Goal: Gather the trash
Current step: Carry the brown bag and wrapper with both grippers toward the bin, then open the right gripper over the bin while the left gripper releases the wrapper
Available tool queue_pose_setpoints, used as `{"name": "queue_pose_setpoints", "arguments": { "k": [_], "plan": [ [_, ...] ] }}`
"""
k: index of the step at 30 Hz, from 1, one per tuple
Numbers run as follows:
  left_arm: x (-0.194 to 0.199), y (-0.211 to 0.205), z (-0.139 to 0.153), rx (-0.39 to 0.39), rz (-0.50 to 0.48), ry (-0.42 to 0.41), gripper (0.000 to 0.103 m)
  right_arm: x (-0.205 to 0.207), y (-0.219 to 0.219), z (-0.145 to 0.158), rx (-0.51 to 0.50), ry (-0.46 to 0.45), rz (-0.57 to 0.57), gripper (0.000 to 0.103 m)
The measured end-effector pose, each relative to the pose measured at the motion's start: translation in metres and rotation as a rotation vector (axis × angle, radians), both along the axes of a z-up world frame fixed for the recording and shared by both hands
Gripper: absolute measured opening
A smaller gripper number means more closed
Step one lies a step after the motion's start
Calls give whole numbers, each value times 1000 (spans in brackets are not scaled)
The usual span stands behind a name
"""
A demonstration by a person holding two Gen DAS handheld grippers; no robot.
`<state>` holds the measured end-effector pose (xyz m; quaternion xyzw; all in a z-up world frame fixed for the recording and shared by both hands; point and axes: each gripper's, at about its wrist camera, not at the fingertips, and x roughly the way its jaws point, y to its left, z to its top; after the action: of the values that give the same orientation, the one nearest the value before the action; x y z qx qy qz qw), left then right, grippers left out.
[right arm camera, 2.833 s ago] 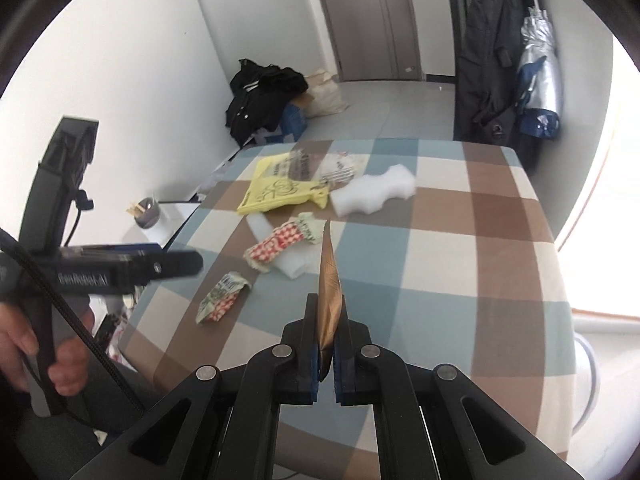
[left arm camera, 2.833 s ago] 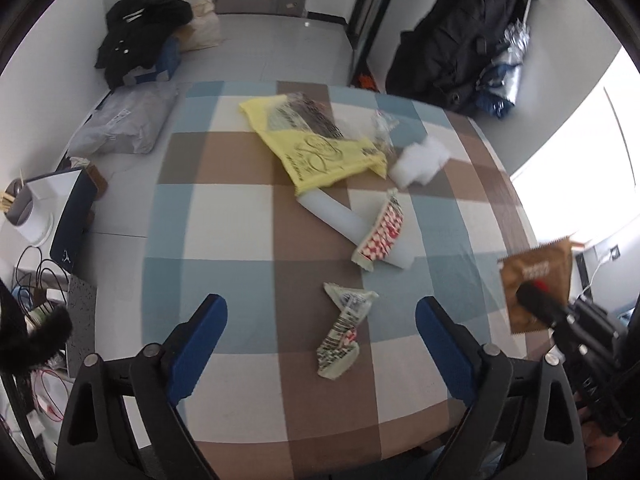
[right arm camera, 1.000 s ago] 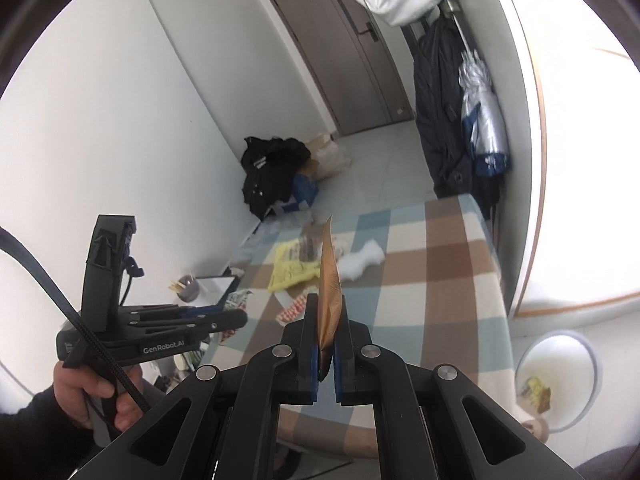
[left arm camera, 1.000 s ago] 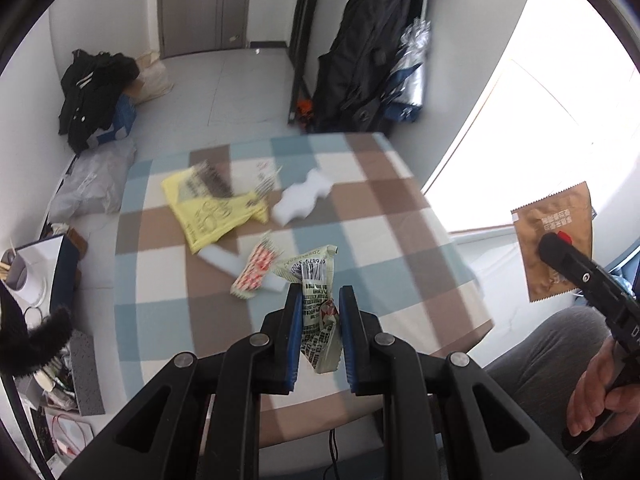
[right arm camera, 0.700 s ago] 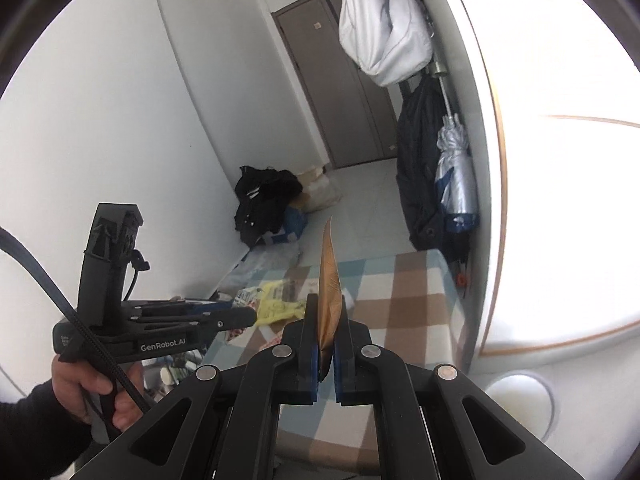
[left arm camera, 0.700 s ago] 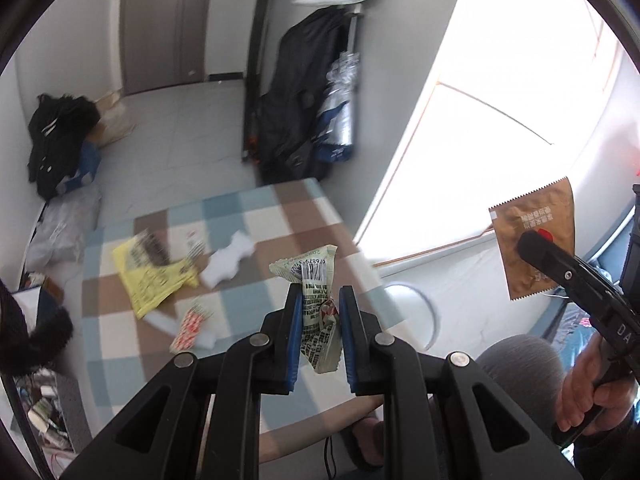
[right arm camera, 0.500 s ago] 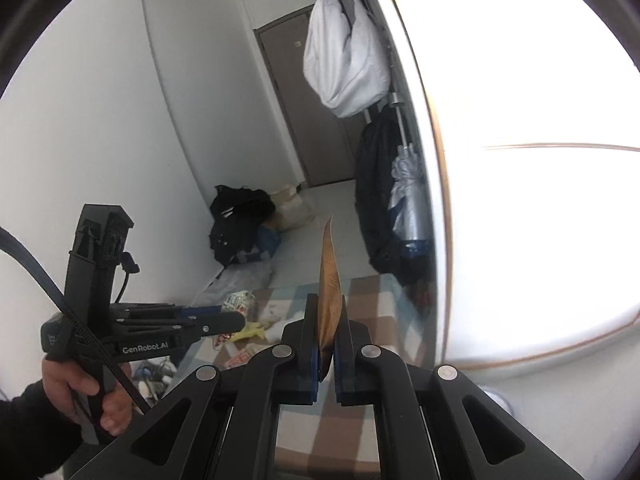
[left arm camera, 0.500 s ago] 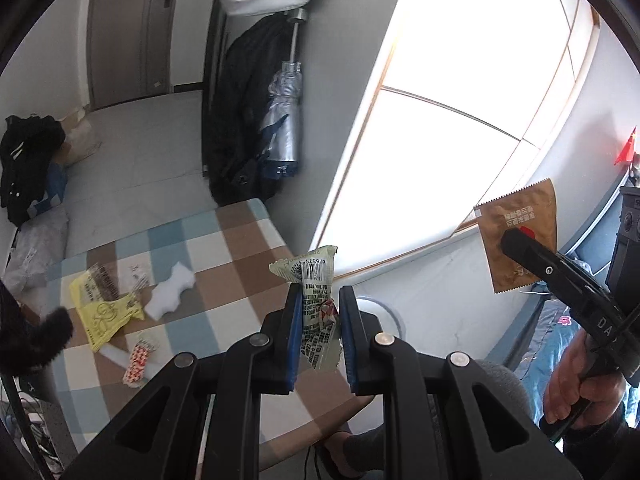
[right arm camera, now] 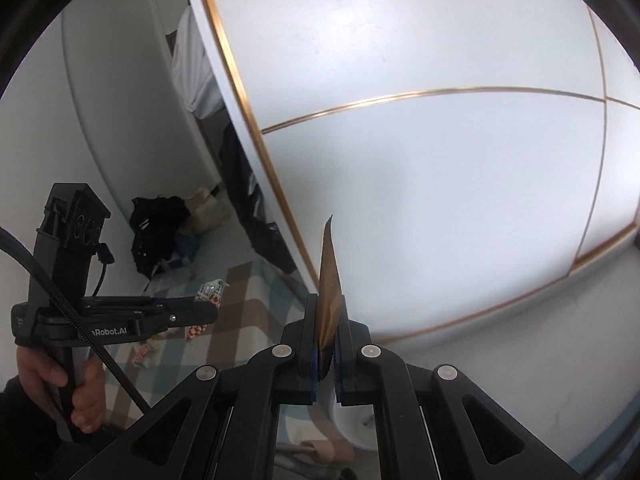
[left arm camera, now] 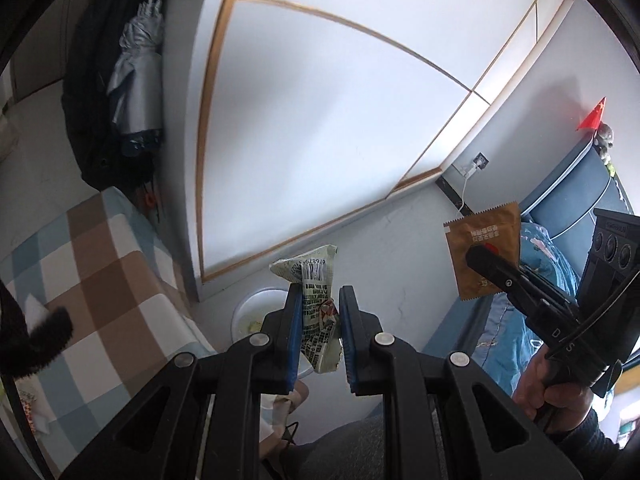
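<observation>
The white waste bin [left arm camera: 256, 312] sits low at centre frame, beside the checked table [left arm camera: 100, 280]. The left gripper [left arm camera: 319, 320] clenches a crumpled printed wrapper [left arm camera: 316, 300] above it; the right gripper [right arm camera: 327, 354] pinches a brown sachet [right arm camera: 330, 280]. This looks like the carrying step, and next each needs lowering over the bin and releasing.

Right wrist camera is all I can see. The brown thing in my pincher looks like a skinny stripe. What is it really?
Observer: From the left wrist camera, the right gripper pinches a flat brown sachet with zigzag edges and printed writing.
Operator: What's the other pincher holding? It's tiny for me.
Observer: The left gripper is shut on a crumpled wrapper that shows a barcode.
Operator: Is there a bin anywhere?
Observer: Yes, a white round bin stands on the floor beside the checked table, with yellowish bits inside.
</observation>
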<state>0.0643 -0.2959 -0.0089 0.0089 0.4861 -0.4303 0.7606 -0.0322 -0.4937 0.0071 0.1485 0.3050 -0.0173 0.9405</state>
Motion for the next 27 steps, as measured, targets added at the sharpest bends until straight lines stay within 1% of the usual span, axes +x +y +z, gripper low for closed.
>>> {"name": "queue_pose_setpoints", "arguments": {
  "k": [3, 8, 11, 14, 16, 19, 21, 24, 27],
  "plan": [
    [10, -23, -24, 38, -25, 41, 13, 9, -17, -27, 26, 52, -32, 4],
    [26, -52, -71, 91, -55, 158, 13, 27, -36, -93, 98, 183, -59, 4],
    [35, -66, -97, 124, -69, 235, 13, 41, -40, -136, 148, 260, -56, 4],
    [40, -73, -117, 137, -68, 324, 13, 51, -39, -174, 190, 335, -46, 4],
    [44, -79, -129, 165, -69, 340, 13, 60, -34, -195, 221, 372, -38, 4],
    [48, -85, -142, 186, -68, 376, 13, 74, -28, -224, 274, 426, -17, 8],
    [50, -87, -146, 198, -62, 393, 13, 79, -25, -243, 302, 466, -6, 8],
    [53, -90, -155, 216, -53, 416, 13, 80, -27, -265, 339, 503, 8, 10],
    [54, -91, -157, 229, -43, 437, 13, 79, -28, -277, 361, 527, 16, 11]
  ]
}}
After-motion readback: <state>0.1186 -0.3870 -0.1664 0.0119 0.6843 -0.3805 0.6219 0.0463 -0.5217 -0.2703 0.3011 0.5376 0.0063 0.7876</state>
